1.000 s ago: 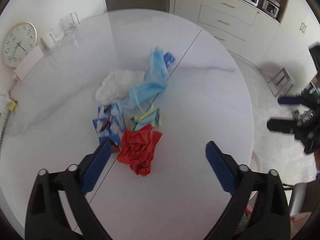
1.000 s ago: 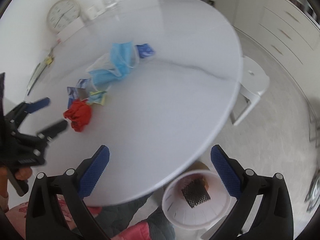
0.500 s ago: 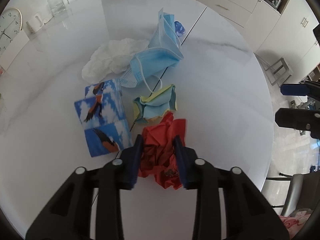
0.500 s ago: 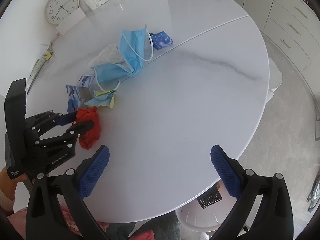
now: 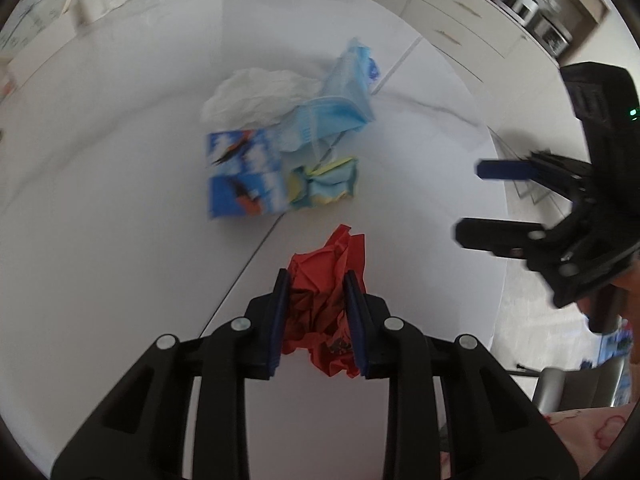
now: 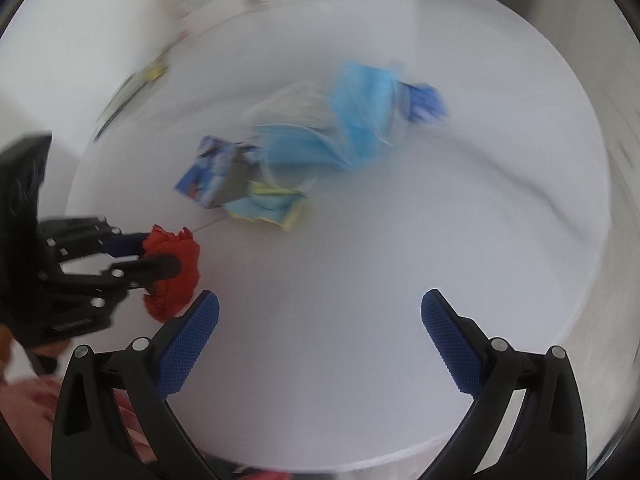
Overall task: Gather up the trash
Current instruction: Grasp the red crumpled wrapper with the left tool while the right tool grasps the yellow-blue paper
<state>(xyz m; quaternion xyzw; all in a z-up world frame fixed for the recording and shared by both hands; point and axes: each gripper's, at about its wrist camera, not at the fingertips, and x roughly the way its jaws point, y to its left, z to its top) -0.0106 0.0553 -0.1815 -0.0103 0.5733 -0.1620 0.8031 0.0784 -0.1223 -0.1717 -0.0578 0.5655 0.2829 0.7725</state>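
- We are over a round white table with a seam across its top, in a pale kitchen with drawers and small appliances behind it.
- The step in hand, as we judge it, is the first pickup: our left gripper has its jaws clenched on a crumpled red paper, which sits between the blue pads near our edge of the table; in the right wrist view the red paper bulges out on both sides of the fingers.
- Our right gripper has its jaws released and wide, with nothing between them, above bare tabletop.
- The next move, we judge, calls for lifting the paper clear and carrying it to a bin; no bin shows in either view, so we would have to find it first.
- More trash lies farther in, bunched together: a blue printed carton, a small yellow and blue wrapper just beside it, a blue face mask and a white crumpled tissue.
- Nothing blocks the lift; the paper lies apart from the rest. The blurred views make finer detail hard to tell.
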